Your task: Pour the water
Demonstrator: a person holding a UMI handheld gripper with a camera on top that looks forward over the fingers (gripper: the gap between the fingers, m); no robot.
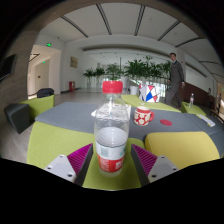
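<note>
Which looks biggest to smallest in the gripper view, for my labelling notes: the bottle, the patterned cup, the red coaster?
1. The bottle, between the fingers; its nearness to the camera inflates it.
2. The patterned cup, beyond it.
3. The red coaster, flat on the table.

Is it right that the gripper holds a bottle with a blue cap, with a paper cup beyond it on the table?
Not quite. In the gripper view the bottle between the fingers of the gripper has a red cap, not a blue one. The rest holds: both pads press on the bottle, and a paper cup stands beyond it on the table.
</note>
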